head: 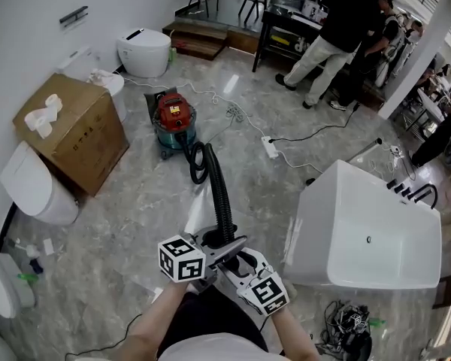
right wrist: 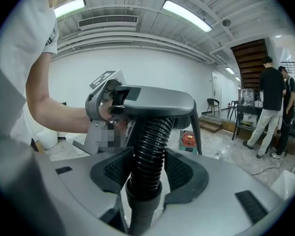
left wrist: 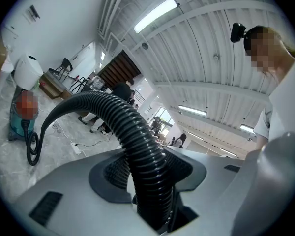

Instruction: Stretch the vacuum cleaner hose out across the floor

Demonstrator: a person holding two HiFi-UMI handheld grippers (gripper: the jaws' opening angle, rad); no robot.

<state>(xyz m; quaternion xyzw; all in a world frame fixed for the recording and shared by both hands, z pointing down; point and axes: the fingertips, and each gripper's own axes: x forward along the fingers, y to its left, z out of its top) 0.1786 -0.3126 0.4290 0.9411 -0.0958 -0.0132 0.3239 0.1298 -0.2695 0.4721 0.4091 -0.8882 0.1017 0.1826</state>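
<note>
A red and teal vacuum cleaner (head: 173,122) stands on the marble floor. Its black ribbed hose (head: 218,190) loops beside it, then runs toward me and rises to my hands. My left gripper (head: 222,248) is shut on the ribbed part of the hose (left wrist: 140,146), which arches away to the vacuum cleaner (left wrist: 22,114). My right gripper (head: 239,265) grips the hose (right wrist: 148,151) just above its smooth end cuff (right wrist: 142,200); the left gripper's jaw (right wrist: 155,100) clamps the hose a little farther up. The two grippers sit close together, near my waist.
A cardboard box (head: 75,130) and toilets (head: 34,183) line the left wall. A white bathtub (head: 368,232) stands to the right. A power strip (head: 270,147) with cables lies past the vacuum. People (head: 331,36) stand at a table far back. Tangled cables (head: 349,326) lie bottom right.
</note>
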